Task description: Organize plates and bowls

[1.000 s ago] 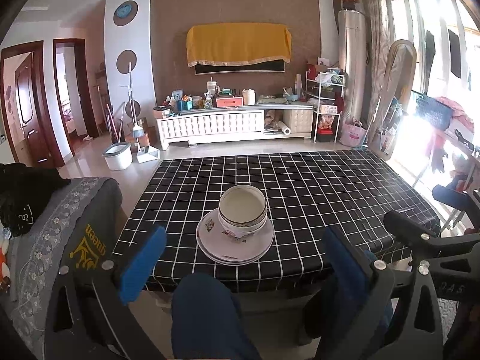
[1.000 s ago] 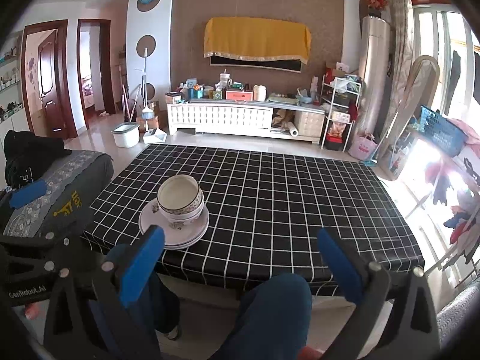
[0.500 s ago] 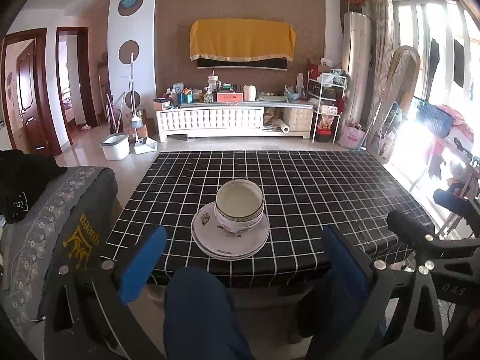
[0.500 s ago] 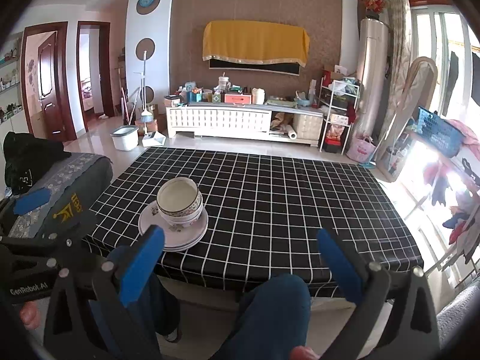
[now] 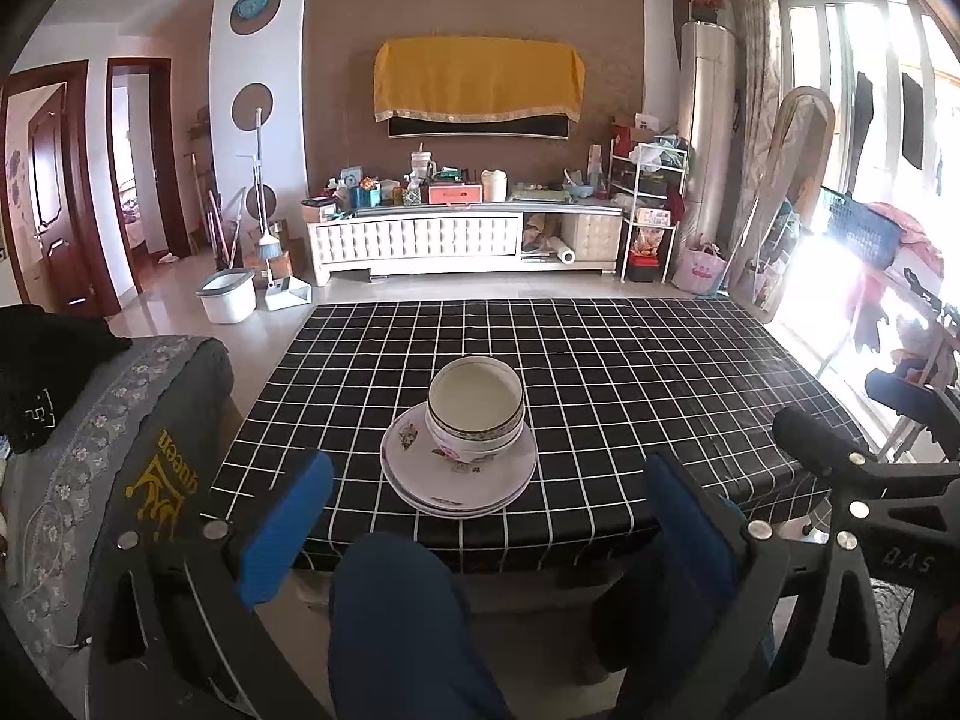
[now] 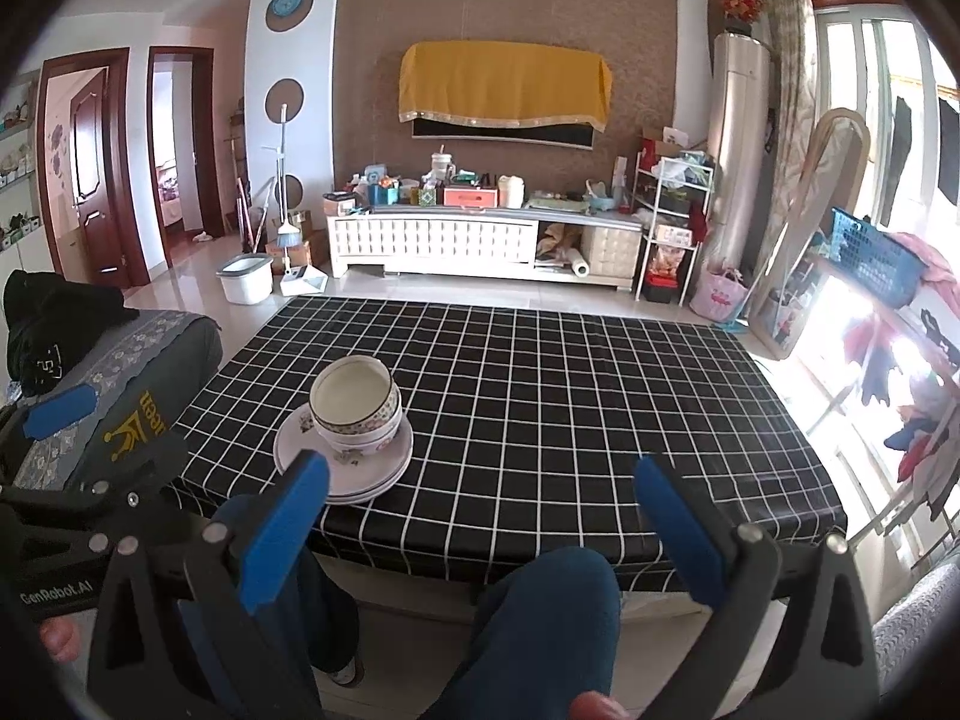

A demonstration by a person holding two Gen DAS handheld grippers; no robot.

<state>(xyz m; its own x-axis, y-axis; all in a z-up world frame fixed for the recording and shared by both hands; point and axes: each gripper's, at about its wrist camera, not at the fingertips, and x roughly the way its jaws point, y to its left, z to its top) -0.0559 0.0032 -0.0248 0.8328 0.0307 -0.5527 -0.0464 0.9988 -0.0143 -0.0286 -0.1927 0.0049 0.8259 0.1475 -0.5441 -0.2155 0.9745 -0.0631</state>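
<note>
Nested white floral bowls [image 5: 476, 414] [image 6: 355, 405] sit on a stack of white floral plates [image 5: 459, 483] [image 6: 366, 477] near the front left of the black checked table [image 5: 630, 372] [image 6: 570, 390]. My left gripper [image 5: 486, 522] is open and empty, held back from the table's near edge, with the stack ahead between its blue pads. My right gripper [image 6: 480, 522] is open and empty too, off the table's front edge, with the stack ahead to its left. The right gripper's body shows at the right of the left wrist view.
A person's knees in blue trousers [image 5: 396, 618] [image 6: 540, 618] are below the table's front edge. A grey covered sofa arm [image 5: 120, 450] with black clothing stands to the left. A TV cabinet [image 5: 462, 237], bucket [image 5: 227, 297] and laundry basket [image 6: 876, 264] lie beyond.
Both grippers have drawn back slightly from the table and levelled; the stack of plates and bowls stays put and both jaws remain open.
</note>
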